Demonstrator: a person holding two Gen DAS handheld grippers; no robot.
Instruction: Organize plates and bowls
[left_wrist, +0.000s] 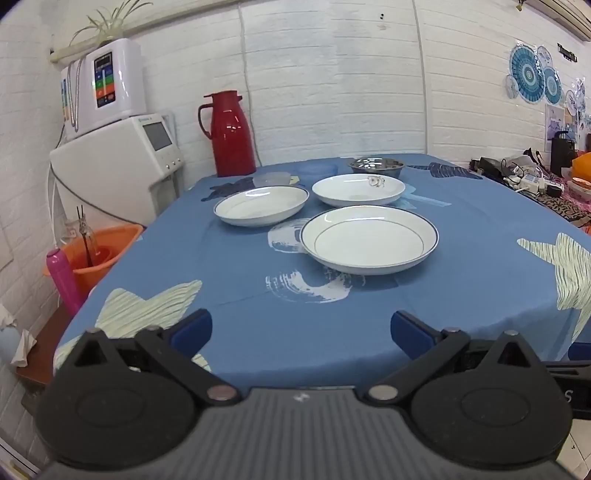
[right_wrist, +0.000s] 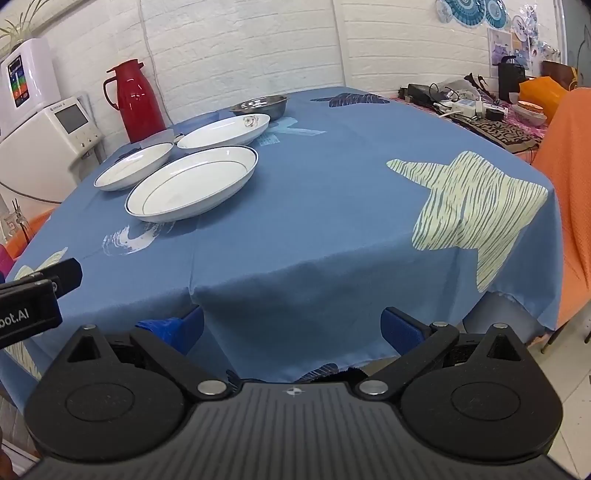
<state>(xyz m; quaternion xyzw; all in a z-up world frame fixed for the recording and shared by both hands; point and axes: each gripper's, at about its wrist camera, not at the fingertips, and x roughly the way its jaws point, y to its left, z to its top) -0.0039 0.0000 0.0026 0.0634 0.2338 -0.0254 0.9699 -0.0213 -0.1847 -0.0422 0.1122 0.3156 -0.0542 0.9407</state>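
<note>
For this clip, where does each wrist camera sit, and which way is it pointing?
Left wrist: on the left claw, open, at the table's near edge, facing the blue-rimmed white plate and red thermos jug.
Right wrist: on the right claw, open, further right at the blue tablecloth's overhanging edge, angled left; the left claw shows at its left border.
Shared: three white plates, the steel bowl, the jug.

On the surface (left_wrist: 258, 295), seen from the left wrist view, three plates sit apart in a cluster. The nearest plate (left_wrist: 369, 240) lies at centre. A second plate (left_wrist: 261, 205) is at its 10 o'clock, and a third plate (left_wrist: 358, 190) at its 12 o'clock. Behind the third sits a metal bowl (left_wrist: 376, 167), with a plastic container (left_wrist: 271, 180) at 9 o'clock of it. A jug (left_wrist: 229, 134) stands at the surface's far left edge.
</note>
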